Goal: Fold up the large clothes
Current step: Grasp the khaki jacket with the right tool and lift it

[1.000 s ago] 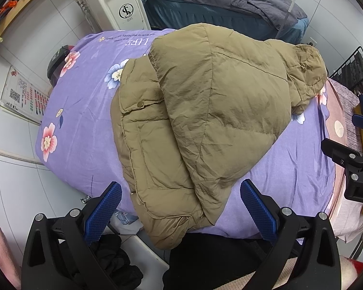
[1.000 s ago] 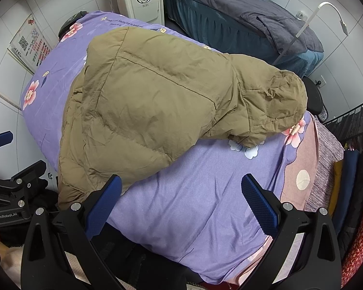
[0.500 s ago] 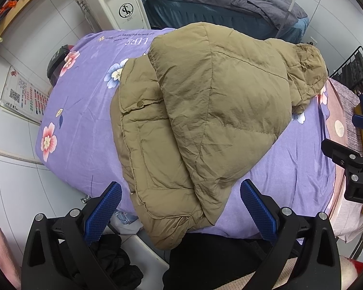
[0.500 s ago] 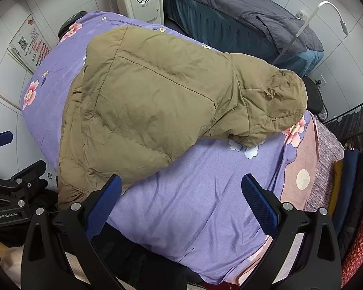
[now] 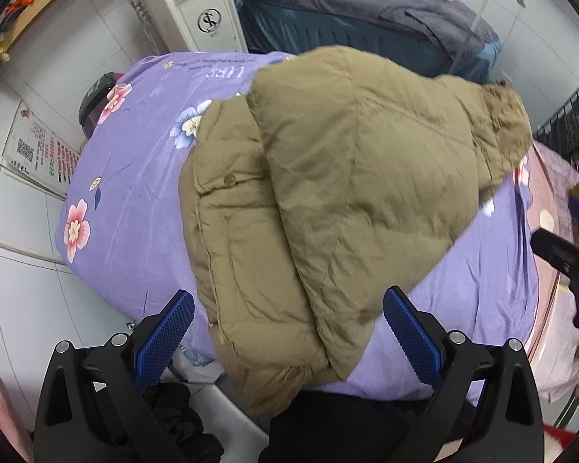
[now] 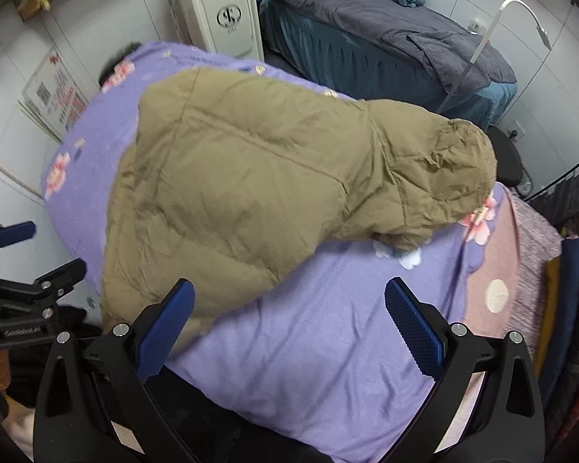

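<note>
An olive-brown puffer jacket (image 5: 328, 193) lies folded over itself on a purple flowered sheet (image 5: 135, 200), its hood at the right and its hem hanging over the near edge. It also shows in the right wrist view (image 6: 251, 185), hood (image 6: 455, 162) at the right. My left gripper (image 5: 287, 332) is open and empty, held above the jacket's near hem. My right gripper (image 6: 289, 320) is open and empty, above the sheet (image 6: 328, 339) just right of the jacket's lower edge. Each gripper shows at the edge of the other's view.
A white machine (image 5: 197, 7) stands behind the table. A bed with grey and blue bedding (image 6: 386, 38) lies at the back. A pink blanket (image 6: 501, 270) and hanging clothes (image 6: 567, 308) are at the right. Dark clothing (image 5: 173, 416) lies on the floor at the left.
Both grippers have shifted slightly; the right wrist view has moved a little closer and to the right. The jacket lies as before and both grippers stay open.
</note>
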Demonstrator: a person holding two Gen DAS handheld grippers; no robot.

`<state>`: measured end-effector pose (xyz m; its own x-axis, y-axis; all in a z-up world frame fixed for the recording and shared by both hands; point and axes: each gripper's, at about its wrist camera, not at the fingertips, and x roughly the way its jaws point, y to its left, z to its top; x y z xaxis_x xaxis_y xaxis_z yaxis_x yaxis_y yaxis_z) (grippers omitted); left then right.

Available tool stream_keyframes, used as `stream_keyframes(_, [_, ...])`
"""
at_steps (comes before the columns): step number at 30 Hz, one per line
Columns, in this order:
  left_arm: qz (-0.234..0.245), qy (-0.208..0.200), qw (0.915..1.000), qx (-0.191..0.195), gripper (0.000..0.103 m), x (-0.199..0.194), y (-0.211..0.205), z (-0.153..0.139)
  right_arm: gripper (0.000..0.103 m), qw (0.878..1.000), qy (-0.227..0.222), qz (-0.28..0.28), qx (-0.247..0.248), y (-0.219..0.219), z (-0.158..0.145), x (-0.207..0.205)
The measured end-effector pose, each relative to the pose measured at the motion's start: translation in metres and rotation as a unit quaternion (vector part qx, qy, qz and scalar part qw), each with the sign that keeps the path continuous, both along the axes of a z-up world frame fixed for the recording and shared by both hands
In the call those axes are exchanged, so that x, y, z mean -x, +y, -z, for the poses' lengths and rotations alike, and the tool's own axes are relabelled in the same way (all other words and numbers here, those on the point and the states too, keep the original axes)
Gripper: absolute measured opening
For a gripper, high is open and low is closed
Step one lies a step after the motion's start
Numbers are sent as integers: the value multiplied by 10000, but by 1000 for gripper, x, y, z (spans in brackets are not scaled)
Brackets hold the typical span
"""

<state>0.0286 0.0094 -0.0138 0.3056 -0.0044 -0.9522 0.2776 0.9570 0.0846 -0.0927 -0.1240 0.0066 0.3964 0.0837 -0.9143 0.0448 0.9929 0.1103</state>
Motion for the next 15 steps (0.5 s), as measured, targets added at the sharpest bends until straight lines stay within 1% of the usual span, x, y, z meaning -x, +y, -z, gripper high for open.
stream_keyframes(2, [-257,-129,9995,88,97,-18,13,-3,98,9996,-251,39,-95,-3,-2,-8])
stream_keyframes(3, [-412,-194,9989,84,97,-30,23,-5,98,9994,-320,1,-109,-2,-3,-16])
stream_keyframes(5, [-558,-283,9980,64,97,-46,34,-7,98,9991,-348,-154,-184,6,-4,-37])
stream_keyframes(8, [-871,-426,9953,4,97,-72,60,-13,98,9966,-269,-590,-506,35,-8,-90])
stream_keyframes(10, [-1085,-512,9928,9,97,-82,77,-18,98,9921,-451,-867,-784,61,-14,-125])
stream_keyframes(11, [-1179,-556,9915,24,97,-86,84,-21,98,9904,-503,-1036,-759,78,-16,-146])
stream_keyframes(12, [-1280,-572,9901,8,97,-89,94,-22,98,9902,-481,-1177,-581,93,-15,-164])
stream_keyframes(13, [-1326,-569,9895,-20,97,-91,99,-22,98,9897,-444,-1328,-282,112,-11,-184])
stream_keyframes(14, [-1372,-563,9889,-74,97,-93,106,-22,98,9878,-329,-1520,-50,129,-3,-200])
stream_keyframes(15, [-1390,-560,9886,-123,97,-93,112,-21,98,9851,-78,-1716,67,143,7,-215])
